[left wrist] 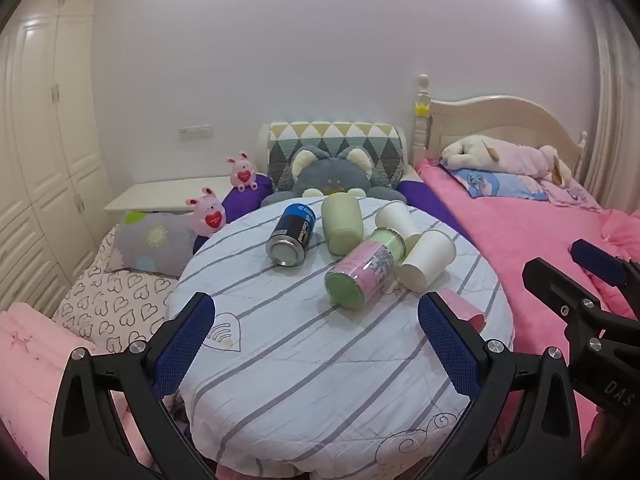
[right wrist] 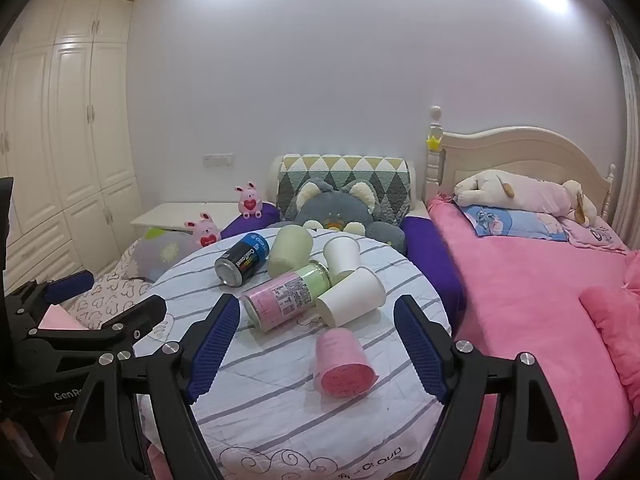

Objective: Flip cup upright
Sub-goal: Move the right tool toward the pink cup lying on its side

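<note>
The pink cup [right wrist: 343, 363] lies on its side just ahead of the right tool [right wrist: 318, 346], between the lines of its two spread fingers and a little toward the right one, its closed base facing the camera. That tool is released, jaws wide, holding nothing. The left tool [left wrist: 316, 350] is likewise spread and empty, off to the right tool's left, and from its view only a pink sliver of the cup shows past its right finger [left wrist: 448, 344].

The cup looks like thin paper or plastic: light, easily crushed, free to roll on its curved wall. I judge the best hold is across the wall near the stiffer base, with a gentle squeeze.

Beyond the cup, farther from the right tool, lie a white paper cup [right wrist: 352, 296] and a pink-and-green jar [right wrist: 286, 294], touching each other; behind them a second white cup [right wrist: 341, 259], a pale green cup [right wrist: 290, 251] and a blue-and-black can [right wrist: 241, 259]. All rest on a round desk [right wrist: 280, 412] under a striped cloth that may slide.
</note>
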Available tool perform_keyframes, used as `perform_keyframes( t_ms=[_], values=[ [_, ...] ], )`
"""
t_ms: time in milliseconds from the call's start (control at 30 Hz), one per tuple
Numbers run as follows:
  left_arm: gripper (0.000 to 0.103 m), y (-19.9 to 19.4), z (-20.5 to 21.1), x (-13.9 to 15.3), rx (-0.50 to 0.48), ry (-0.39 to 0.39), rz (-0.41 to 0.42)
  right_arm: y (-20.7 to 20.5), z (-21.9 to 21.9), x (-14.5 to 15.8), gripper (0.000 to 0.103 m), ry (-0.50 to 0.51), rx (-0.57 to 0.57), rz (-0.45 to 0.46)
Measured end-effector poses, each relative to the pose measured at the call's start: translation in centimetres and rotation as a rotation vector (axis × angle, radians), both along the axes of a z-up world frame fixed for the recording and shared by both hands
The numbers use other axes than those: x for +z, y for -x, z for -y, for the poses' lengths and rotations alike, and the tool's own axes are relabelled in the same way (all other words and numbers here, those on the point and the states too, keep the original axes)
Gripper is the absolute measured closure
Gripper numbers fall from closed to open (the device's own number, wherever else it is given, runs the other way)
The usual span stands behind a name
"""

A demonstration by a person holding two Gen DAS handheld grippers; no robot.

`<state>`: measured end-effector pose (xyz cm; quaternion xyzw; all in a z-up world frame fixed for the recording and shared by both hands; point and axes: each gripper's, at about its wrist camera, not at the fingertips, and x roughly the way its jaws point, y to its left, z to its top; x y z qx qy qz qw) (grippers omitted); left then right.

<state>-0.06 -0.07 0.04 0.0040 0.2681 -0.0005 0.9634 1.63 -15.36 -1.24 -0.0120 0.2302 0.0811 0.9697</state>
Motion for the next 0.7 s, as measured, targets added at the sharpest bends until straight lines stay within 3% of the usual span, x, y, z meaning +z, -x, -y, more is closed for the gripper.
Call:
perform_keyframes(
  t_ms=[467, 700],
  values=[
    [0.000, 1.5, -2.5, 0.9, 0.001, -0.002, 0.006, 0.5, -0.6, -0.6, 0.022, 0.007, 0.002, -0.005],
    [0.000, 1.3, -1.4, 0.1, 0.021, -0.010, 0.004, 0.6, -0.4, -0.9, 0.022, -0.010, 0.002, -0.010]
  ],
)
